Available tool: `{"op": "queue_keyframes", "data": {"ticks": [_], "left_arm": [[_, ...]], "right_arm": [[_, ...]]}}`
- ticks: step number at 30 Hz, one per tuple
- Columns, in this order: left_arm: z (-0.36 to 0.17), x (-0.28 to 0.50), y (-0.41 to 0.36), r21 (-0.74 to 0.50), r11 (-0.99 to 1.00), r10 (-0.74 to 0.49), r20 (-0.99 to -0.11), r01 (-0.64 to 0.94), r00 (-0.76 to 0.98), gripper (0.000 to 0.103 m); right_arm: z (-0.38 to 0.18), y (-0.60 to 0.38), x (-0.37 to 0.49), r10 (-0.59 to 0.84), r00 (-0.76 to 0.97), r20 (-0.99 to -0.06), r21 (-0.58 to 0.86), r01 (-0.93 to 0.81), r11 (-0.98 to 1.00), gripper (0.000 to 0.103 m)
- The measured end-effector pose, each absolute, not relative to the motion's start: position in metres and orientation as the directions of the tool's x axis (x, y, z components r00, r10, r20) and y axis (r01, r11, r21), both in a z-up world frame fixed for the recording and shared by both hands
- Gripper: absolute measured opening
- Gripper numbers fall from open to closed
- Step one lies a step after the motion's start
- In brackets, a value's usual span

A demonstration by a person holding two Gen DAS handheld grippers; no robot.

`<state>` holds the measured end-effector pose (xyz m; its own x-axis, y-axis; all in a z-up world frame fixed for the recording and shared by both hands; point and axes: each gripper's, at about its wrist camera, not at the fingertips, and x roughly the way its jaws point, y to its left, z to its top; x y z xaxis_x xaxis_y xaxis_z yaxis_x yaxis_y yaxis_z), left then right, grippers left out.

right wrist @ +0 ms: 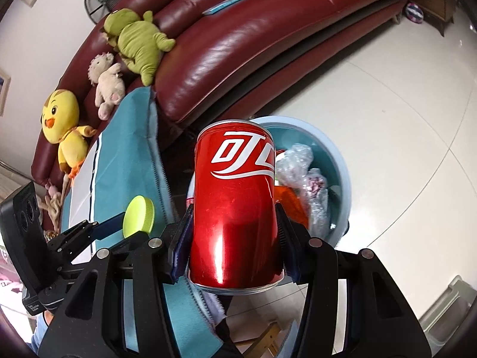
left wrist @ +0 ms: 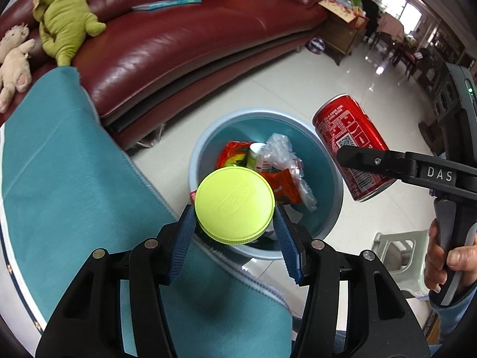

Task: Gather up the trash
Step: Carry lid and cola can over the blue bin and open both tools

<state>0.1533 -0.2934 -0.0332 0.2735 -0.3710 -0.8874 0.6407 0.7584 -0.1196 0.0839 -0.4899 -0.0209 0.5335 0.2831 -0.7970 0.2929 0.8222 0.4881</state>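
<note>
My left gripper (left wrist: 234, 229) is shut on a lime-green round lid (left wrist: 234, 203), held just above the near rim of a blue bin (left wrist: 338, 197) on the floor. The bin holds wrappers, a small cup and crumpled clear plastic (left wrist: 281, 152). My right gripper (right wrist: 235, 240) is shut on a red soda can (right wrist: 235, 197), which hangs tilted over the bin (right wrist: 342, 185). From the left wrist view the can (left wrist: 351, 146) shows at the bin's right edge, with a finger (left wrist: 369, 158) of the right gripper across it. The green lid (right wrist: 138, 216) and left gripper appear at lower left in the right wrist view.
A teal cloth-covered table (left wrist: 68, 179) borders the bin on the left. Behind it runs a dark red leather sofa (left wrist: 184, 38) with a green plush (left wrist: 65, 18), a cream plush (right wrist: 107, 85) and a yellow duck plush (right wrist: 64, 125). A pale plastic stool (left wrist: 396, 250) stands to the right. A hand (left wrist: 444, 265) grips the right tool.
</note>
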Motion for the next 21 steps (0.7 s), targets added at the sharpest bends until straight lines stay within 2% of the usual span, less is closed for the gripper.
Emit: {"op": "queue_keyframes", "data": {"ticks": [16, 18, 20, 21], "left_arm": [[-0.057, 0.163, -0.329, -0.123, 0.731, -0.358, -0.906, 0.671, 0.224, 0.056], [-0.059, 0.164, -0.33, -0.125, 0.733, -0.353, -0.91, 0.668, 0.217, 0.061], [-0.059, 0.164, -0.33, -0.111, 0.737, -0.346, -0.909, 0.666, 0.231, 0.074], [-0.059, 0.163, -0.329, -0.1, 0.741, -0.341, -0.908, 0.663, 0.243, 0.077]], "right_arm": [[-0.039, -0.509, 0.085, 0.261, 0.52, -0.813, 0.485, 0.359, 0.797, 0.049], [-0.039, -0.508, 0.084, 0.261, 0.52, -0.814, 0.487, 0.364, 0.794, 0.048], [-0.04, -0.508, 0.085, 0.261, 0.518, -0.814, 0.486, 0.365, 0.794, 0.048], [-0.04, -0.508, 0.085, 0.26, 0.518, -0.815, 0.485, 0.365, 0.795, 0.048]]}}
